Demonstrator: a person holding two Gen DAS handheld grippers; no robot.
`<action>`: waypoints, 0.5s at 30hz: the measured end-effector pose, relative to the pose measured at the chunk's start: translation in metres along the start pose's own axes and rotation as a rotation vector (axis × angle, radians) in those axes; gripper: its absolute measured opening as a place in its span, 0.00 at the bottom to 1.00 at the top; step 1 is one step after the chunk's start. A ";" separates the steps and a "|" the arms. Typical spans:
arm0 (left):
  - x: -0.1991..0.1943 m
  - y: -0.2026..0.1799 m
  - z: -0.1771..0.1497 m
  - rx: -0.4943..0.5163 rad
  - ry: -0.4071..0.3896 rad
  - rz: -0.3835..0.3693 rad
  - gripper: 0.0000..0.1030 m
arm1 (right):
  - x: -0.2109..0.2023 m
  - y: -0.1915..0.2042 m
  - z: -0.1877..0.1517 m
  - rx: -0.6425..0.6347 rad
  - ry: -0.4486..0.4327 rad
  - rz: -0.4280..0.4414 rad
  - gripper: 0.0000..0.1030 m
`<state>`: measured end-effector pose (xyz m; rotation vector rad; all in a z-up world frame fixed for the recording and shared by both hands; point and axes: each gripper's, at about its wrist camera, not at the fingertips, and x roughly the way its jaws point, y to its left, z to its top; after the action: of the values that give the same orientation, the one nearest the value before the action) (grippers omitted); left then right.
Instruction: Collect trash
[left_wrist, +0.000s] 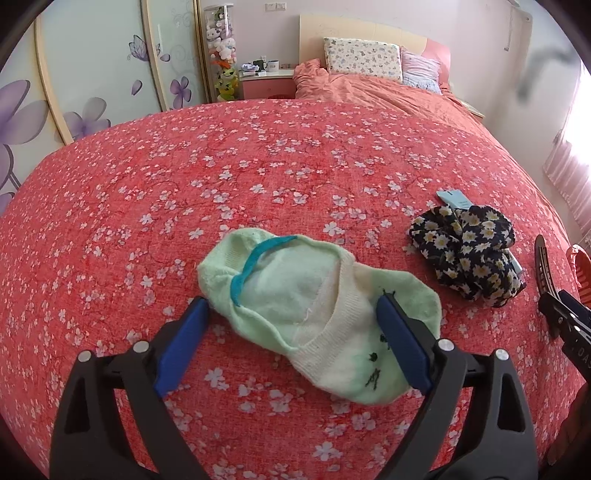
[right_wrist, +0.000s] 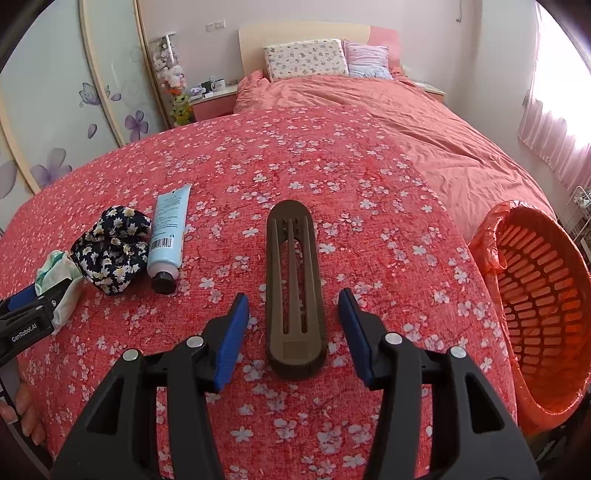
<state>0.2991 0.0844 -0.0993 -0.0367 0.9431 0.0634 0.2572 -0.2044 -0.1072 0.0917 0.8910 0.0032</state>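
The left claw (left_wrist: 291, 314) is wide open around a pale green sock (left_wrist: 314, 314) lying flat on the red flowery bed (left_wrist: 184, 184). The right claw (right_wrist: 293, 306) is wide open too, around a brown plastic piece (right_wrist: 295, 291). The orange basket (right_wrist: 546, 295) waits just past the bed's right edge. Push each claw down first, then squeeze, so the soft sock bunches up.

White lettering reading "GenRobot.AI" runs along the black body of the left gripper (right_wrist: 26, 295) at the left edge of the right wrist view. A barcode is printed on the pale blue tube (right_wrist: 168, 229) lying on the bed; its digits and other print are too small to read.
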 end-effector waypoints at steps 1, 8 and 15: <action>0.001 0.000 0.000 -0.002 0.002 0.003 0.90 | 0.000 0.001 0.000 -0.003 0.001 -0.002 0.51; 0.005 0.009 -0.001 -0.011 0.009 0.006 0.94 | 0.000 0.005 -0.001 -0.008 0.002 -0.004 0.52; 0.006 0.014 -0.002 -0.013 0.011 0.005 0.96 | -0.001 0.005 -0.001 -0.010 0.002 0.005 0.54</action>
<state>0.3005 0.0983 -0.1053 -0.0471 0.9543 0.0745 0.2560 -0.1991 -0.1072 0.0849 0.8930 0.0122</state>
